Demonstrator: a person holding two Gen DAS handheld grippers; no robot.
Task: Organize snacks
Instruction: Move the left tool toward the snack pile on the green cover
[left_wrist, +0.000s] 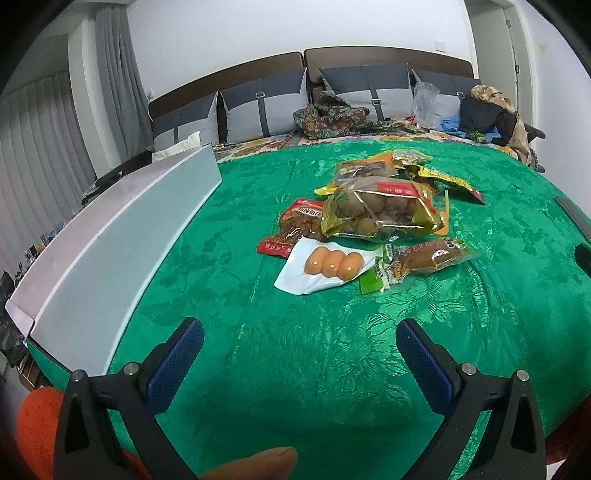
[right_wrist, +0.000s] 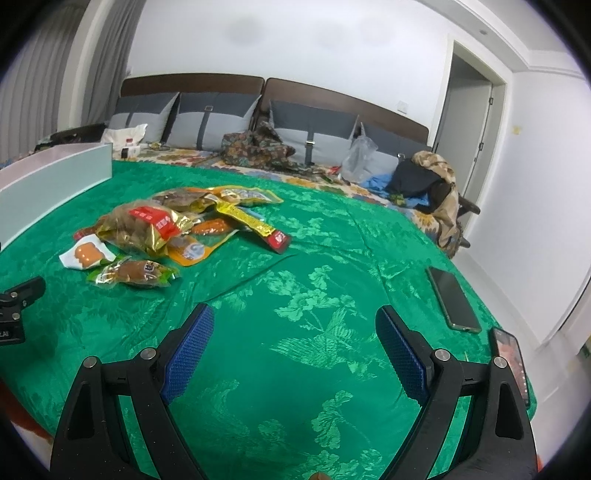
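A pile of snack packets lies on the green cloth (left_wrist: 295, 350). In the left wrist view, nearest is a white pack of three orange sausages (left_wrist: 327, 266), a brown drumstick pack with a green end (left_wrist: 417, 262), a gold bag of brown eggs (left_wrist: 380, 214), and a red packet (left_wrist: 295, 229). My left gripper (left_wrist: 299, 332) is open and empty, short of the pile. In the right wrist view the pile (right_wrist: 166, 225) lies far left. My right gripper (right_wrist: 295, 325) is open and empty over bare cloth.
A long white box (left_wrist: 122, 236) stands along the left edge, also in the right wrist view (right_wrist: 55, 173). Two phones (right_wrist: 454, 299) (right_wrist: 511, 365) lie at the right edge. Pillows, clothes and a plastic bag (right_wrist: 358, 155) sit behind on the bed.
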